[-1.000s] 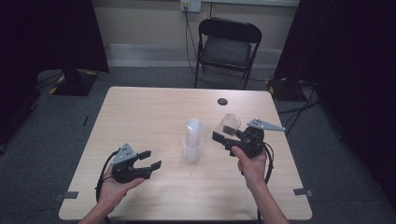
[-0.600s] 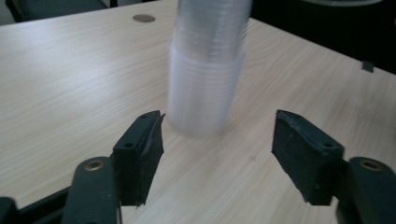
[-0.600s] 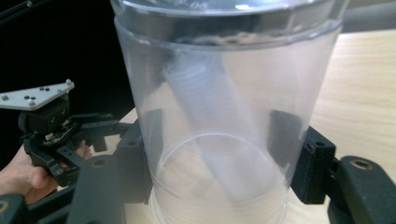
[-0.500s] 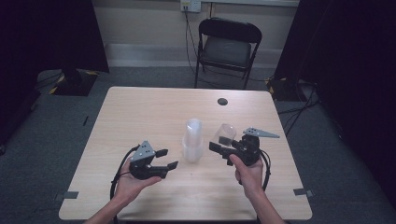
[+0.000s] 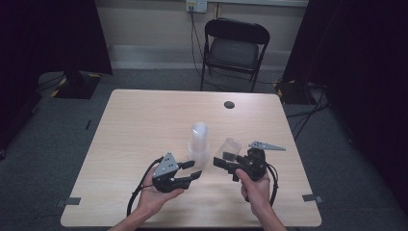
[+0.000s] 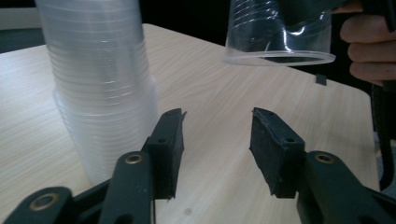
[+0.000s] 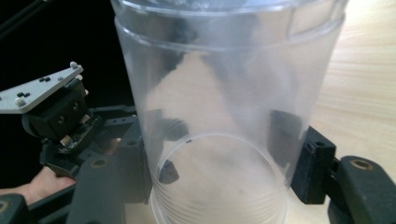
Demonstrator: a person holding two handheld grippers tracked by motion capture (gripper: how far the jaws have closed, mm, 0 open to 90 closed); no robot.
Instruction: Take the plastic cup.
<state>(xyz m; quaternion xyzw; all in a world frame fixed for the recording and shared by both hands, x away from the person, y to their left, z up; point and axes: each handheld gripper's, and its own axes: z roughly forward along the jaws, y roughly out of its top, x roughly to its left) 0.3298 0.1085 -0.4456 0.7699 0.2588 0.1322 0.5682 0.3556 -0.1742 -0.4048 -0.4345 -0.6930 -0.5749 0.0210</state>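
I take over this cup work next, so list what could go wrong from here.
1. The right gripper clamps a thin clear cup by its wall, off the table; squeezed harder it may buckle or slip out.
2. The left gripper sits right beside the cup stack, jaws just closing on nothing; a nudge could topple that tall stack.
3. Both grippers work close together, so they could knock into each other.

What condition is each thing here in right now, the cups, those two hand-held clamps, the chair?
Stack of clear cups: upright on the table, nested, untouched.
Single clear cup: tilted, off the table, clamped in the right gripper.
Left gripper: jaws apart, just been closing, nothing between them, beside the stack.
Folding chair: unfolded, unoccupied.
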